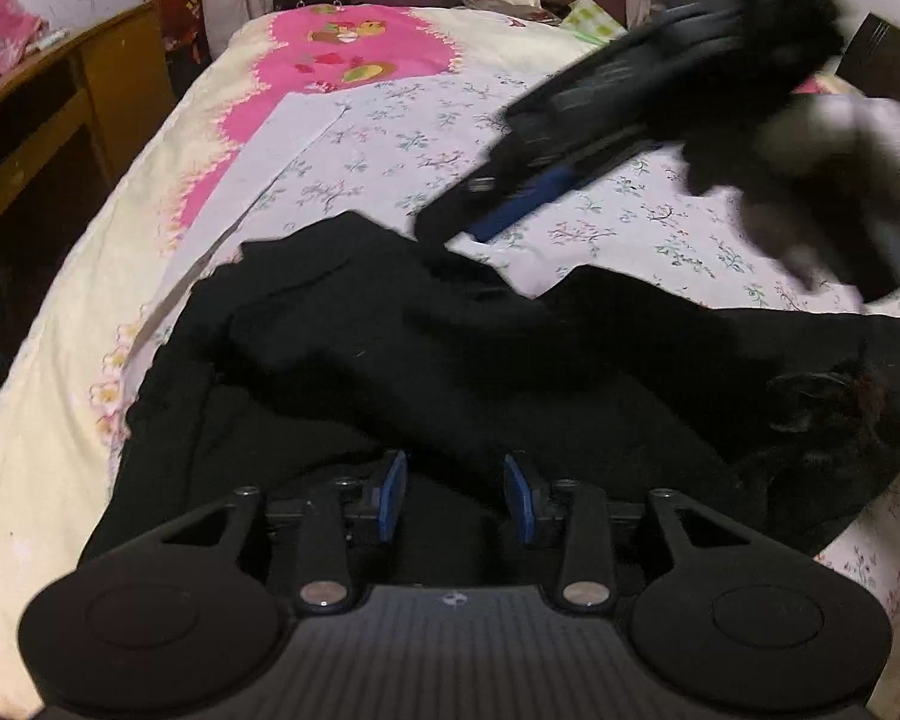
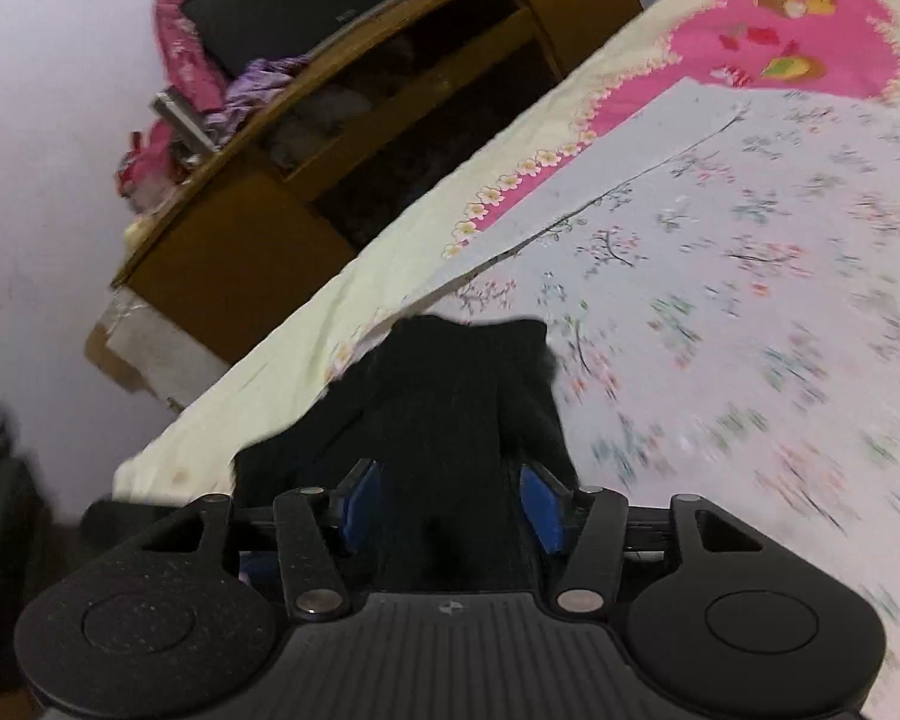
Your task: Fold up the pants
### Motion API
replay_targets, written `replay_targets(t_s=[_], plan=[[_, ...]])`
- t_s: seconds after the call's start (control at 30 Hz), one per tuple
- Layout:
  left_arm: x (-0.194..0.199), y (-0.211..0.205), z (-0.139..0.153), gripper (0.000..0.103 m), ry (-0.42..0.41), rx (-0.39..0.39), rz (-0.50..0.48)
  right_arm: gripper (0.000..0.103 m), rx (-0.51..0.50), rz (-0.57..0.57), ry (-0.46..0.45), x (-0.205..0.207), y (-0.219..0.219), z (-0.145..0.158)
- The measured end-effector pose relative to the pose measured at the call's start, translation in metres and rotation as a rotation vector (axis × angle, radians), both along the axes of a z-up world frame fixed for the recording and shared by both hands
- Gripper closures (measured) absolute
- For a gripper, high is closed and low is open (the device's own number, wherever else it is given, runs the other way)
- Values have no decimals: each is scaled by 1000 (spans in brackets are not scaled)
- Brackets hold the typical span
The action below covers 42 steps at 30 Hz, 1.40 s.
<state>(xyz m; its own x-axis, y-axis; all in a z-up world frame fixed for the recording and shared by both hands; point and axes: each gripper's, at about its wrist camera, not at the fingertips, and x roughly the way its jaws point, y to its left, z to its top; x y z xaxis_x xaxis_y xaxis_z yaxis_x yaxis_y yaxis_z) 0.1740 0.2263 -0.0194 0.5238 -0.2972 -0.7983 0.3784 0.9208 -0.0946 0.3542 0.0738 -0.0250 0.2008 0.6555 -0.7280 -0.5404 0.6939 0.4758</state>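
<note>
Blk grippers (image 1: 456, 495); blue pads (image 1: 395, 495)

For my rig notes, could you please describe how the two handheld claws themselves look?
Both look alike: the left claw and right claw have black linkage arms with silver pivot pins, blue pads on the fingers, two round black discs and a ribbed dark body. The holding hand is too blurred to describe.

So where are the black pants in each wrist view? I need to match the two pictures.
Left wrist: black pants spread across the lower middle, beyond the left gripper.
Right wrist: a fold of them lower centre, between the fingers of the right gripper.
Shared landmark: pink patch on the bedcover.
</note>
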Motion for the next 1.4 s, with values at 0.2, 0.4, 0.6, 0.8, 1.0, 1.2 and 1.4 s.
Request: replay_targets(t_s=[0.2, 0.4, 0.6, 0.8, 1.0, 1.2, 1.4], plan=[[2, 16, -10, 58, -24, -27, 12, 58, -74, -22, -10, 27, 18, -19], [12, 16, -11, 58, -19, -41, 18, 56, -75, 8, 20, 38, 31, -31], [23, 30, -2, 58, -10, -52, 31, 47, -66, 16, 65, 43, 36, -35], [16, 46, -4, 58, 0, -25, 48, 95, -97, 31, 53, 34, 52, -30], [-7, 62, -3, 58, 20, -25, 113, 102, 31, 95, 25, 5, 67, 17], [-47, 85, 0, 58, 74, -21, 185, 102, 142, 183, 86, -39, 97, 38], [-76, 100, -8, 58, 129, -17, 236, 100, 78, 225, 110, -62, 135, -4]])
